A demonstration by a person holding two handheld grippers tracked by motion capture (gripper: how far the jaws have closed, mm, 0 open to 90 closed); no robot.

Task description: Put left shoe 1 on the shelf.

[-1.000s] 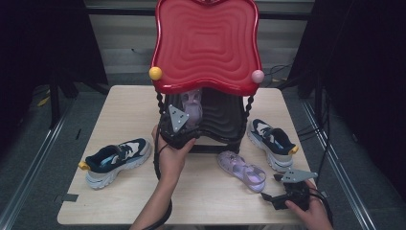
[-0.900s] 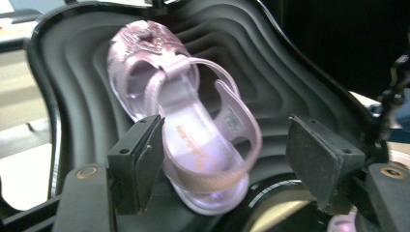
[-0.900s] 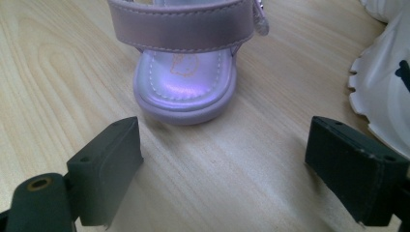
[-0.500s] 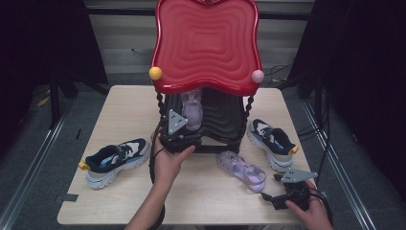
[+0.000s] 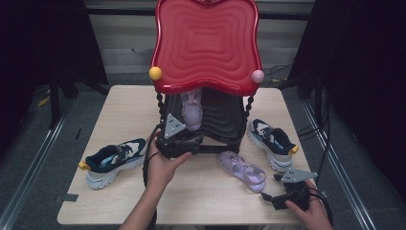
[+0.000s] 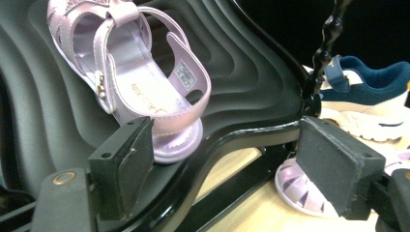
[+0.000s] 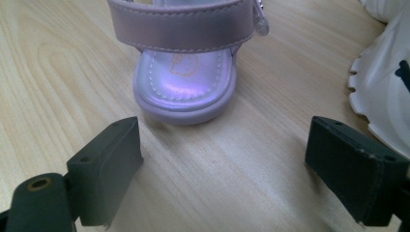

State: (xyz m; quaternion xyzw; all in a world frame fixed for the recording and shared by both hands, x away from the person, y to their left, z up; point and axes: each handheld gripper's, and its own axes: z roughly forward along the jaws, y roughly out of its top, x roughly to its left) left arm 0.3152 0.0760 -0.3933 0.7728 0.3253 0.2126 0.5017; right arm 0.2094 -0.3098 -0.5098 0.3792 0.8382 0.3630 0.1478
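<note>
Since the earlier frames, the left hand-held gripper (image 5: 184,139) has drawn back slightly from the lilac sandal on the rack (image 5: 192,109), its jaws having just been opening; they now stand apart, the left pad just beside the sandal's heel without pressing on it. That sandal lies on the black ribbed lower shelf (image 6: 251,72) of the red-topped shoe rack (image 5: 207,43), long axis running front to back, heel toward the person and toe toward the back. A small white label sits on its back strap and faint gold script on the insole; neither can be read. The second lilac sandal (image 5: 242,168) lies on the worktop (image 5: 201,191), heel toward the right hand-held gripper (image 5: 280,189), whose jaws are apart and holding nothing.
</note>
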